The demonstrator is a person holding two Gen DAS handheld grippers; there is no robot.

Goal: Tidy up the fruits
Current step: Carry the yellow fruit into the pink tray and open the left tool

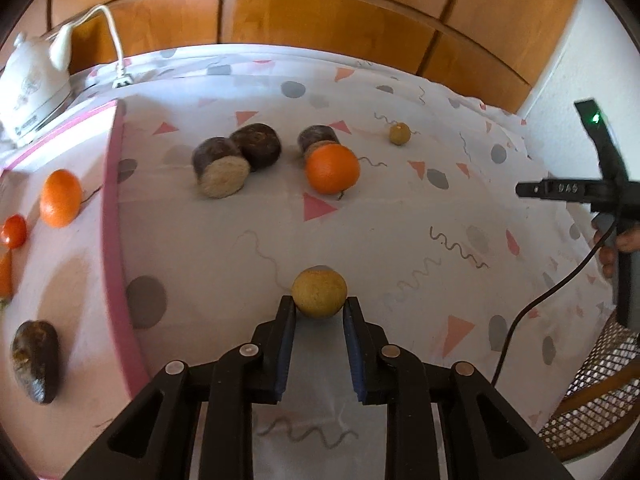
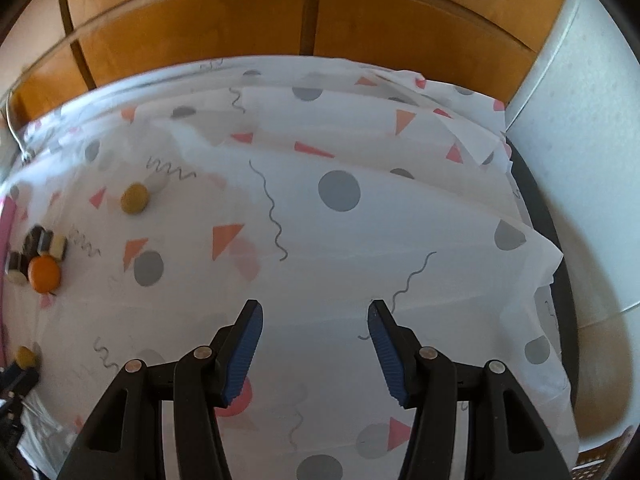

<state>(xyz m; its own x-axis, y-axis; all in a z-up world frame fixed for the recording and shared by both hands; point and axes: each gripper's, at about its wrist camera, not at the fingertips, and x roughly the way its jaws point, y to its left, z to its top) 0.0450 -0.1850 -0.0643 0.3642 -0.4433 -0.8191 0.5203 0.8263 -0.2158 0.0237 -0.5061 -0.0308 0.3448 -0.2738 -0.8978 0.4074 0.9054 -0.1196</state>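
Left wrist view first: the left gripper (image 1: 319, 306) is clenched on a small yellow-brown round fruit (image 1: 319, 291), its two fingertips pressing the fruit's lower sides above the patterned tablecloth (image 1: 400, 240). To the left, a pink-edged tray (image 1: 114, 240) holds a dark oblong fruit (image 1: 35, 360) nearest, then a small red tomato (image 1: 14, 231) and an orange (image 1: 61, 198) farther back. Out on the cloth, past the held fruit, lie three dark brown cut pieces with pale faces (image 1: 222, 166), two touching each other and the third just behind a second orange (image 1: 332, 168). Farther still sits another small yellow-brown fruit (image 1: 400, 133), well apart from the rest. A white kettle (image 1: 34, 80) stands at the far left corner before a wooden cabinet (image 1: 320, 8).

Right wrist view: the right gripper (image 2: 316, 312) hangs released, fingers spread with nothing between them, over bare cloth. Far to its left the same orange and cut pieces cluster, with a small yellow-brown fruit beyond them.
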